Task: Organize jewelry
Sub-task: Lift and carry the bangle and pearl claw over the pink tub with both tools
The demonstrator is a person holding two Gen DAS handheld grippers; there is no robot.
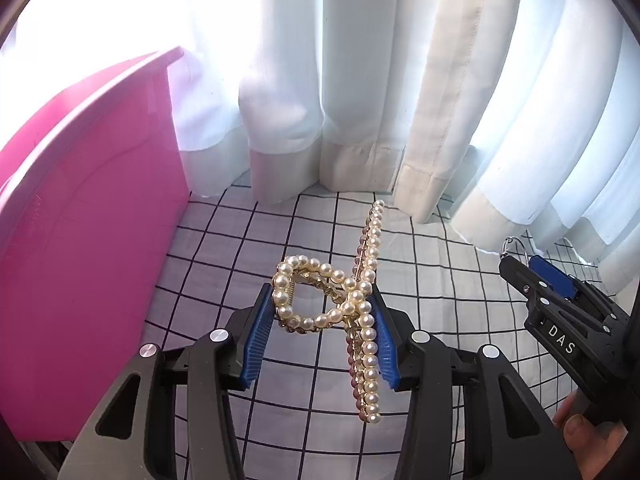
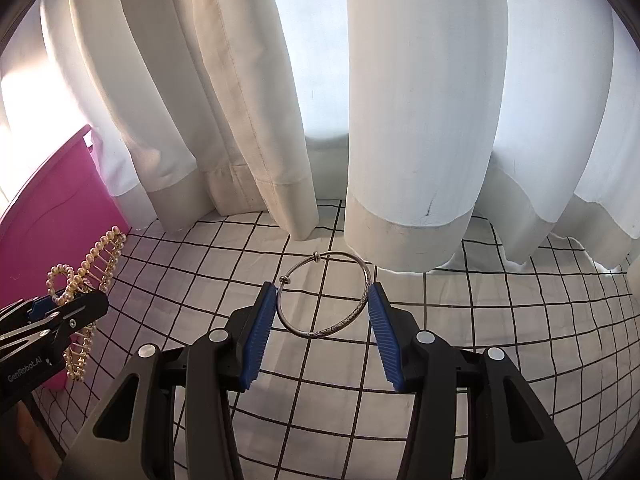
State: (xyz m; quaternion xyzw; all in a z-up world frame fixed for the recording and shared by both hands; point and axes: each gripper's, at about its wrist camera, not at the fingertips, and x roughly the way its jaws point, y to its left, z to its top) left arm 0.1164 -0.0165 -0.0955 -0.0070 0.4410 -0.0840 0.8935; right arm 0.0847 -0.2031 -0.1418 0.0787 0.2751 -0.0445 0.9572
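My left gripper [image 1: 322, 312] is shut on a pearl hair claw clip [image 1: 362, 312] with a gold frame and holds it above the checked cloth. The clip also shows in the right wrist view [image 2: 86, 276], at the far left, with the left gripper [image 2: 60, 312] on it. My right gripper [image 2: 322, 308] is shut on a thin silver bangle [image 2: 332, 328], its blue pads pressing the ring's two sides, and holds it over the cloth. In the left wrist view the right gripper [image 1: 516, 264] is at the right, with part of the bangle [image 1: 514, 246] at its tip.
A pink box [image 1: 80, 216] stands at the left, close to the left gripper; it also shows in the right wrist view [image 2: 52, 216]. White curtains [image 2: 400, 120] hang along the back. A white cloth with a black grid [image 2: 480, 340] covers the table.
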